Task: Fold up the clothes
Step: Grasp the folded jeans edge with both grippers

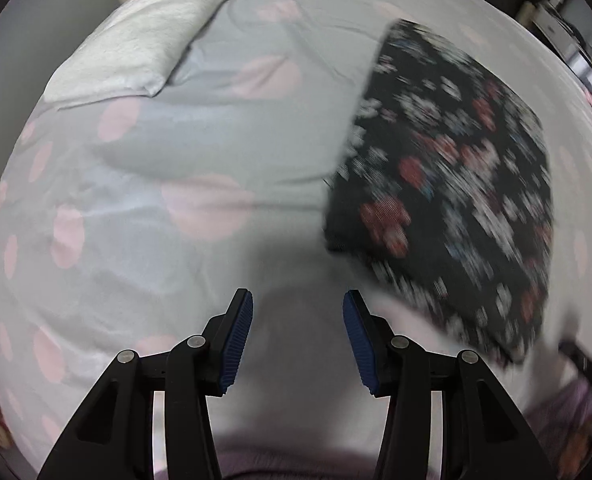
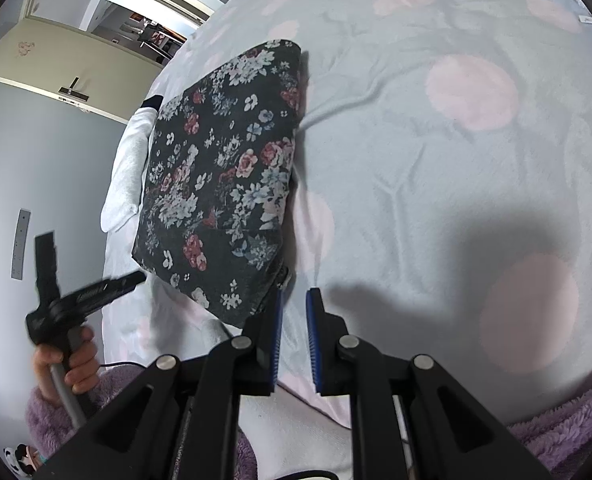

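A dark floral garment (image 1: 448, 184) lies folded into a rectangle on the bed; the right wrist view shows the garment (image 2: 224, 176) as a neat pad near the bed's edge. My left gripper (image 1: 298, 294) hangs open over bare sheet just left of the garment's near corner, with nothing between its pads. My right gripper (image 2: 297, 292) sits at the garment's near right corner. Its pads stand a narrow gap apart and only sheet shows between them. A hand (image 2: 72, 364) grips the left tool's handle beside the bed.
The bed's grey sheet (image 2: 436, 160) has pink dots and shallow wrinkles. A folded white garment (image 1: 148, 40) lies beyond the floral one, near the bed's edge (image 2: 126, 176). Purple fleece sleeves (image 2: 568, 420) fill the lower corners. A grey wall and a doorway (image 2: 128, 20) lie past the bed.
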